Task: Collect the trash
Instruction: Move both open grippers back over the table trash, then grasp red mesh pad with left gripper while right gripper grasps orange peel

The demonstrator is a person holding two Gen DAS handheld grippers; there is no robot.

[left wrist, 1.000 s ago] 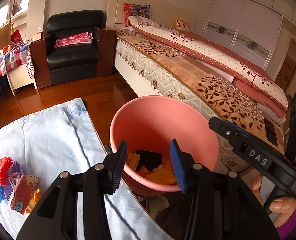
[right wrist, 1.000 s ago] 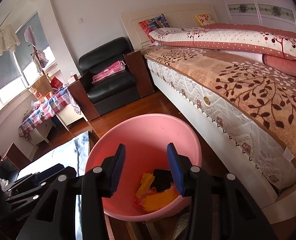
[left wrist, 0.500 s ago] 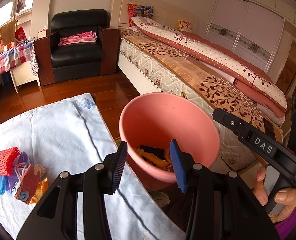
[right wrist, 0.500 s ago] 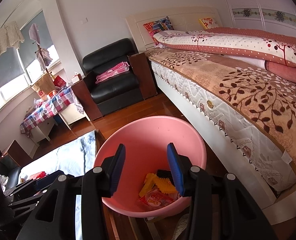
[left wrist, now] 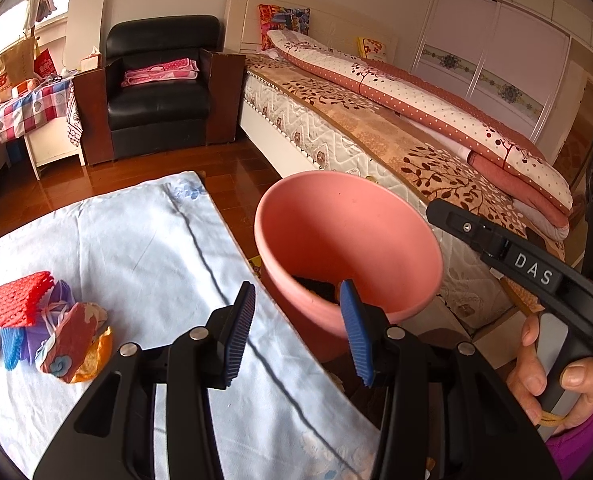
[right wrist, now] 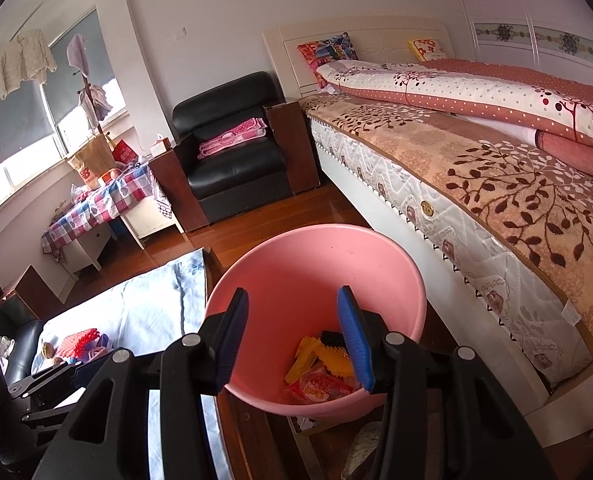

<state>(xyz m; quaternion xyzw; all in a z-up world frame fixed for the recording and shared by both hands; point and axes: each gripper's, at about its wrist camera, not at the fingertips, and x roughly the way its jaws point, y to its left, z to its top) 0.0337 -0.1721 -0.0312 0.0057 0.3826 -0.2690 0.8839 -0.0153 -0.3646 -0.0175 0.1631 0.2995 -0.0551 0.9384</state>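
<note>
A pink plastic bin (left wrist: 348, 240) stands beside the table; in the right wrist view (right wrist: 316, 272) it holds yellow, black and red wrappers (right wrist: 320, 372). A pile of trash (left wrist: 44, 324) lies on the light blue tablecloth (left wrist: 136, 248) at the left: red mesh, purple and blue pieces, a crumpled wrapper, a walnut. My left gripper (left wrist: 298, 336) is open and empty, above the table edge next to the bin. My right gripper (right wrist: 292, 340) is open and empty, above the bin's mouth.
A bed (right wrist: 496, 184) with a patterned quilt runs along the right. A black armchair (left wrist: 160, 92) stands at the back, and a checked-cloth table (left wrist: 20, 112) at the far left. The floor (left wrist: 232, 172) is dark wood.
My left gripper has drawn back and to the left from over the bin to above the tablecloth. The trash pile shows more fully. My right gripper has pulled back slightly.
</note>
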